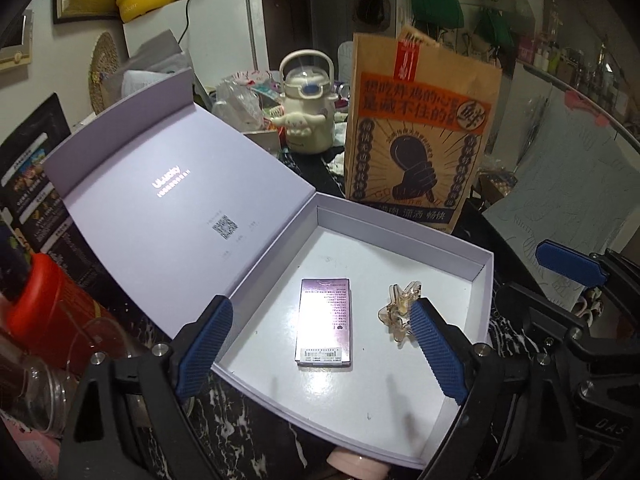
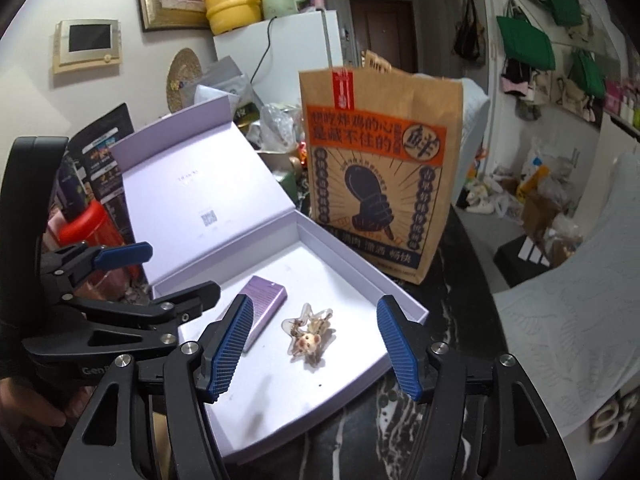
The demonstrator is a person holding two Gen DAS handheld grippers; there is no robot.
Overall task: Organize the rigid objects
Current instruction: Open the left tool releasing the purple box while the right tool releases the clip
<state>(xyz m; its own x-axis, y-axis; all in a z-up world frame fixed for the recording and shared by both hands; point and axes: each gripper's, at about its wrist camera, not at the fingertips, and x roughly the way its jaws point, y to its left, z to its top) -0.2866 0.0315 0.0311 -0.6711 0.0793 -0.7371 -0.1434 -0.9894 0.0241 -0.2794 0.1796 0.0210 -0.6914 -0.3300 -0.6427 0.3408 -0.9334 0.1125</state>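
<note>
Between the left gripper's [image 1: 320,344] jaws, which stand wide apart and empty, lies the small purple carton [image 1: 325,322], flat on the floor of the open box [image 1: 482,276]. Its long axis runs straight ahead along the line of the jaws, so a close across its short sides looks the natural grip. Just inside the right-hand pad of that same gripper sits the amber hair claw [image 1: 400,310], partly hidden by the pad, apart from the carton.

From the right gripper [image 2: 316,350], whose jaws are also apart and hold nothing, the claw is dead ahead between the pads; the carton lies beside its left pad, slanting away. By my reading each hand is nearer its own item: left to the carton, right to the claw.

Count: one carton, one claw, one box with its lid standing open to the left. Beyond the box on the dark marbled surface [image 2: 452,320], one printed paper bag [image 2: 380,176] stands upright.
</note>
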